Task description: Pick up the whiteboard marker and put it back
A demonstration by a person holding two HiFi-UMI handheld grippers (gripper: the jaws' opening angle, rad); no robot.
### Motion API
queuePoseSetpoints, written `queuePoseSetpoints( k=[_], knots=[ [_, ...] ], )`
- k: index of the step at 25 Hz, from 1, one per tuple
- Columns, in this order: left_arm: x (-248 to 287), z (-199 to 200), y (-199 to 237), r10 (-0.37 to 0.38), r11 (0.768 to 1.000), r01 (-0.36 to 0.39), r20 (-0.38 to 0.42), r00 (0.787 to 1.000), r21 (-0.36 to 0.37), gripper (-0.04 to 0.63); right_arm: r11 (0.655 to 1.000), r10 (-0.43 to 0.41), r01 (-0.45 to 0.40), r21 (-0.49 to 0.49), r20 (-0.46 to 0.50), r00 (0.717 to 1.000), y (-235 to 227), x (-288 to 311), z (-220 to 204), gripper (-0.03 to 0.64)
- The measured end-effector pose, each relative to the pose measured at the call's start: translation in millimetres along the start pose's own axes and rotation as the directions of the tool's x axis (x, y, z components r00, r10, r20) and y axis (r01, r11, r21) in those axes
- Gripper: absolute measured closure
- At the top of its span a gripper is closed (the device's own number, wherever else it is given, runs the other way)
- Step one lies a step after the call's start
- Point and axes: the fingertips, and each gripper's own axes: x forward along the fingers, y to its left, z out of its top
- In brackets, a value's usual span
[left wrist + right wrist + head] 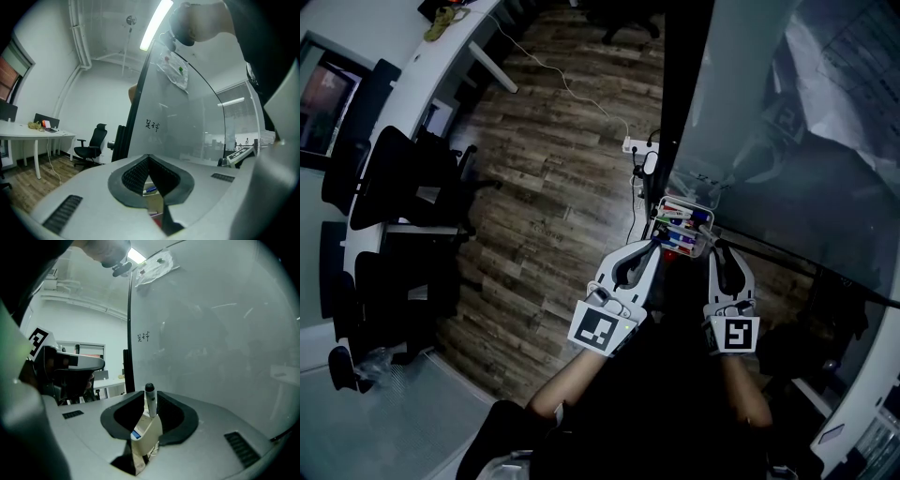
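Two risks I see: right gripper [150, 405] fingers pinch marker [149, 394] near black end, so it may pivot and miss tray [148, 436] beyond fingertips; left gripper [149, 158] fingers together, empty.

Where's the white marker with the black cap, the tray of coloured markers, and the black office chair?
White marker with black cap [150, 404]: right gripper view, on its barrel.
Tray of coloured markers [686, 202]: head view, on its rim.
Black office chair [99, 133]: left gripper view, on its backrest.

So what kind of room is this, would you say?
Probably an office or meeting room: a glass whiteboard with a tray of coloured markers by it, black office chairs, and a long white desk on wood flooring.
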Motion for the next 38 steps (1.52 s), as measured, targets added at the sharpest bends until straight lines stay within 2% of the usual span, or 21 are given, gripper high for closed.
queuePoseSetpoints(
  k=[7,10,15,19,25,38],
  knots=[
    [-10,5,-10,-0.013,1.0,0.013,0.023,1.0,0.012,0.588,1.0,-0.008,0.008,-0.023,0.0,1.0,0,-20,-6,0.54],
    [-17,8,-16,-0.018,1.0,0.017,0.035,0.999,0.014,0.588,0.999,-0.032,0.032,-0.014,0.013,0.999,3,-27,2,0.583],
    [-33,13,-24,-0.027,0.999,0.025,0.056,0.998,0.028,0.588,0.999,-0.043,0.043,-0.019,0.005,0.999,12,-43,4,0.601],
    [-47,16,-29,-0.029,0.998,0.026,0.055,0.998,0.049,0.588,0.999,-0.034,0.034,0.005,0.011,0.999,22,-58,3,0.603],
    [-68,19,-41,-0.049,0.998,0.045,0.087,0.995,0.043,0.588,1.0,-0.014,0.014,-0.016,0.015,1.0,36,-76,0,0.603],
    [-89,38,-59,-0.066,0.997,0.062,0.116,0.991,0.037,0.588,0.999,-0.027,0.028,-0.019,0.051,0.998,47,-110,40,0.603]
  ],
)
